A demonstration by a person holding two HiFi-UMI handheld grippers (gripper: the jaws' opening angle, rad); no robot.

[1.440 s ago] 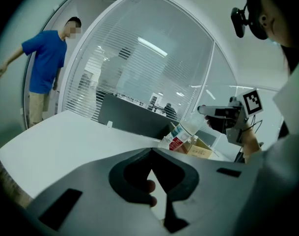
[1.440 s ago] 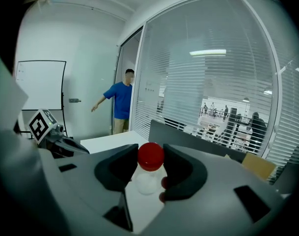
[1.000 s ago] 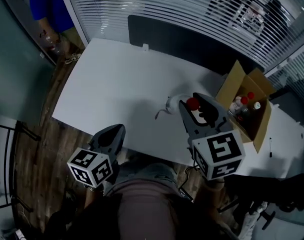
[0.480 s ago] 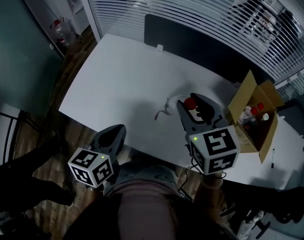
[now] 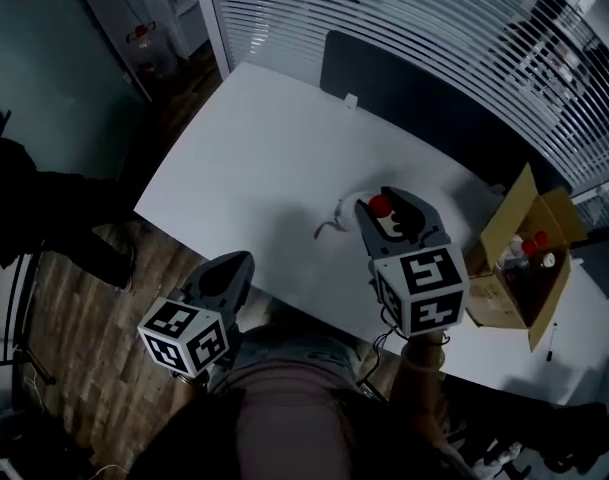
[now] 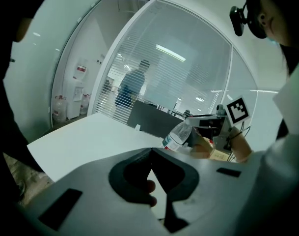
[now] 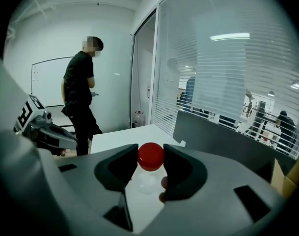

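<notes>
Listing, largest first.

- White table (image 5: 254, 168): bare where it shows. A small pale item lies near its middle, too blurred to name.
- Person in dark clothes (image 7: 80, 102): stands off the table's far-left edge.
- Cardboard box (image 5: 506, 298): open, at the table's right end, with several capped bottles inside.
- Left gripper (image 5: 234, 264): held low, off the table's near edge. Its jaws are pressed together at the tips with nothing between them.
- Right gripper (image 5: 386, 211): held over the table's middle. Its jaws pinch the neck of a clear bottle (image 6: 179, 134) just under the red cap (image 7: 150, 156).
- Bottle: out of the box and carried clear of the tabletop, well apart from the box.

Progress, as judged: one bottle is taken up and held in the air. It is not set down anywhere, and the other bottles remain in the box.

Change from the earlier pictures:
- The person in a blue shirt at the doorway is gone, and the dark-clothed person has come in.
- The head view has swung, so the box sits further right.
- Both grippers keep their pose, and the right one's grip is unchanged.
</notes>
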